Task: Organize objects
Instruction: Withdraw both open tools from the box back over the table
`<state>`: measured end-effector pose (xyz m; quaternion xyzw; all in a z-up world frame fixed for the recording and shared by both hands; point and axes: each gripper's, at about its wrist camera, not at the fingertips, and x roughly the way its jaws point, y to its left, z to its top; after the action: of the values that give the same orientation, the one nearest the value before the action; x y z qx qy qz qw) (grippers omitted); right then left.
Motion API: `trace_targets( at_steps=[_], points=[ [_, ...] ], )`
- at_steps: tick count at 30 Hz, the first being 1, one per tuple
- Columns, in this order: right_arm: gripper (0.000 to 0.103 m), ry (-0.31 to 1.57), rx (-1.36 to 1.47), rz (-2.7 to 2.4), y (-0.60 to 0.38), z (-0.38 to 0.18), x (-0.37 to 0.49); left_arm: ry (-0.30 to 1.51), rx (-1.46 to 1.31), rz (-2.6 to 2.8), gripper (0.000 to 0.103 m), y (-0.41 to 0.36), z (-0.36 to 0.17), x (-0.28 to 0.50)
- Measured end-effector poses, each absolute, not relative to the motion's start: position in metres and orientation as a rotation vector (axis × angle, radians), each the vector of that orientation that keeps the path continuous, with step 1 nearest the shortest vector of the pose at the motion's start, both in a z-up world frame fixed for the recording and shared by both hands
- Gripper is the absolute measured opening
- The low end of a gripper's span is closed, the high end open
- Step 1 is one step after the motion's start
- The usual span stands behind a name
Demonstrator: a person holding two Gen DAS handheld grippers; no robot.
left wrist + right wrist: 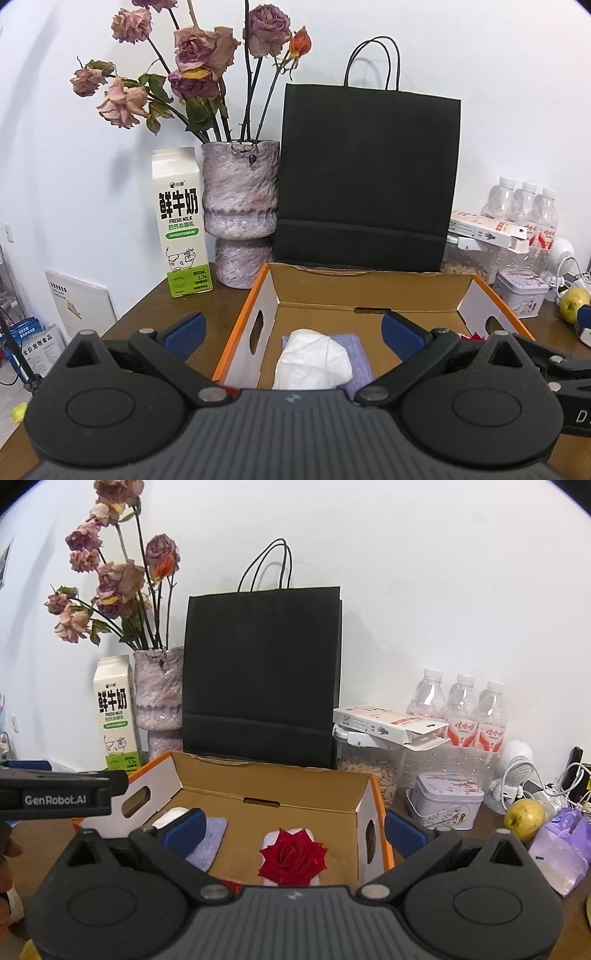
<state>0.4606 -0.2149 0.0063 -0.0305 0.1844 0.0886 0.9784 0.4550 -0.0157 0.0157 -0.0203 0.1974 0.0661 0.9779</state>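
1. Well, my left gripper (291,328) hangs with its blue-padded fingers spread wide and nothing between them, above the near left part of the open cardboard box with orange outer walls (236,328).
2. My right gripper (293,829) is spread wide too and carries nothing; its left finger hangs over the box interior and its right finger lies outside the right wall.
3. Inside the box I see a crumpled white tissue (314,360) lying on a lavender woven cloth (356,350) at the left, and a red rose head (293,856) on a pale pad at the right.
4. Between cloth and rose a strip of bare cardboard floor shows, the only open room inside.
5. The box's rear flap stands upright, just in front of a black paper carrier bag with cord handles (367,173).
6. To the bag's left stand a mottled purple ceramic vase of dried roses (240,214) and a white-and-green milk carton (183,225), close beside each other.
7. Right of the box the brown table (147,314) is crowded: a patterned tin (445,805), a yellow pear (524,819), clear water bottles (460,709), and a lilac plastic pouch (561,845) near the table's right edge.
8. The table's left edge runs close beside the box, leaving a narrow strip of wood.
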Motion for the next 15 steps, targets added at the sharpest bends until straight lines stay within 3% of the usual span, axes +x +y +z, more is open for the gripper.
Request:
trace_targets(
  at_steps=[15],
  points=[
    [0.103,0.330,-0.060,0.200,-0.215,0.021,0.394,0.373,-0.055,0.105,0.103,-0.014,0.031,0.398]
  ],
)
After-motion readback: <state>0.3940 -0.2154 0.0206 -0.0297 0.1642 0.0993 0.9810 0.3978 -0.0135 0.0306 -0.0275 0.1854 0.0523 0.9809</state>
